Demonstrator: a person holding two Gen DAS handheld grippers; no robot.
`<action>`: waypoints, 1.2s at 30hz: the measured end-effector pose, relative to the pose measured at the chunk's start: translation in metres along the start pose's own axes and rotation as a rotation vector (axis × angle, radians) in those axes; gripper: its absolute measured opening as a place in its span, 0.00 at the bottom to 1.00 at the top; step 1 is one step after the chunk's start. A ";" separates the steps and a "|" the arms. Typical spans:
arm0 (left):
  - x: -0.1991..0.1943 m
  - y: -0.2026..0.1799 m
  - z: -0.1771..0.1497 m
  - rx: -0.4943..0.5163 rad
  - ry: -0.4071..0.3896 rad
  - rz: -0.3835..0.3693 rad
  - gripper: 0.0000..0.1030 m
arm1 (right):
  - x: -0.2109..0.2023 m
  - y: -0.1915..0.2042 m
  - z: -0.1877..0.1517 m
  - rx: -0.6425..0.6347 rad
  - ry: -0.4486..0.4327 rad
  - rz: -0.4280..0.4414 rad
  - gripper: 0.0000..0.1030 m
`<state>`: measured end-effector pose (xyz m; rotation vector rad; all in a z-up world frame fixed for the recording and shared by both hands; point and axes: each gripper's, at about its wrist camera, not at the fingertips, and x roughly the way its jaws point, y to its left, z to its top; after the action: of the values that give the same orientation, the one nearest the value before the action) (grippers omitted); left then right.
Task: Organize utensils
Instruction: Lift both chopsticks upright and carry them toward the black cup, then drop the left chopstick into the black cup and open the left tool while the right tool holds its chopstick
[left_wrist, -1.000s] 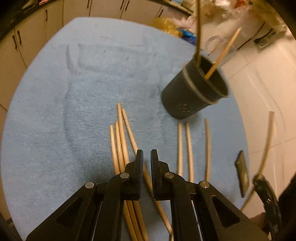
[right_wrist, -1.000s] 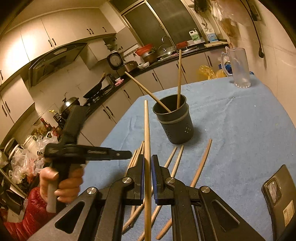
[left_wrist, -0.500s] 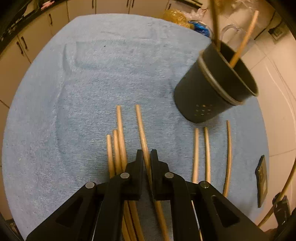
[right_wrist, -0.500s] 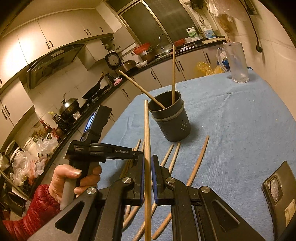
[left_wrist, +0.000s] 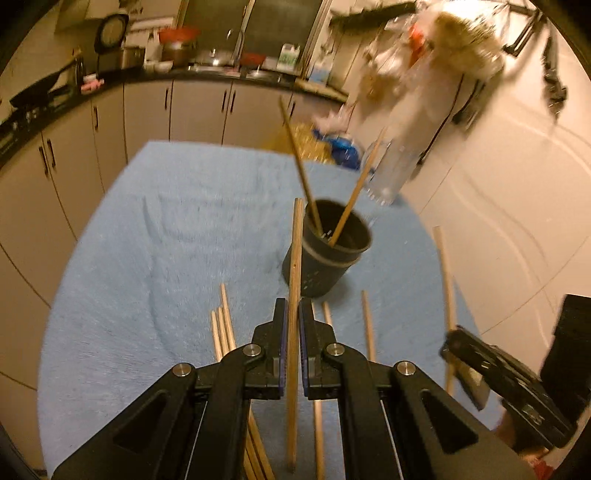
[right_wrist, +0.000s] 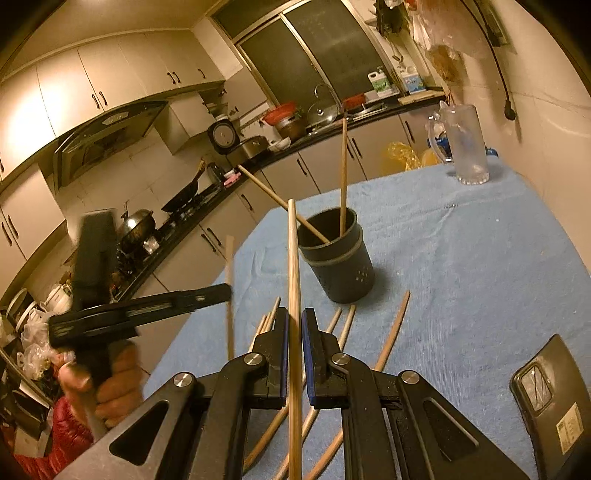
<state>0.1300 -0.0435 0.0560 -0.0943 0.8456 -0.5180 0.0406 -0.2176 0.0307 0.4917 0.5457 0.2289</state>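
Note:
In the left wrist view my left gripper (left_wrist: 291, 306) is shut on a wooden chopstick (left_wrist: 294, 251), held up off the blue towel (left_wrist: 147, 266) with its tip reaching the dark cup (left_wrist: 325, 262). Two chopsticks stand in that cup. The right wrist view has my right gripper (right_wrist: 295, 314) shut on another chopstick (right_wrist: 291, 254), which points toward the cup (right_wrist: 338, 262). Several loose chopsticks (right_wrist: 391, 332) lie on the towel in front of the cup. The left gripper (right_wrist: 221, 291) shows at the left with its stick upright.
A black phone (right_wrist: 554, 398) lies at the towel's near right edge. At the far right corner stands a clear glass pitcher (right_wrist: 463, 147). Kitchen cabinets and a counter run behind the table, and a wall closes the right side.
My left gripper shut on one chopstick from the pile, then rose and tipped up with it clear of the towel. The right gripper held its chopstick still.

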 end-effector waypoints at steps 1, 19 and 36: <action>-0.006 0.000 0.000 0.001 -0.009 -0.009 0.05 | 0.000 0.001 0.001 0.000 -0.003 -0.002 0.08; -0.035 -0.019 0.021 0.031 -0.098 -0.047 0.05 | -0.003 0.004 0.021 0.007 -0.075 -0.014 0.08; -0.043 -0.036 0.035 0.082 -0.096 -0.056 0.02 | 0.000 -0.010 0.026 0.050 -0.065 -0.014 0.08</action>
<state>0.1179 -0.0588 0.1191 -0.0675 0.7290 -0.5952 0.0559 -0.2364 0.0450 0.5419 0.4920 0.1860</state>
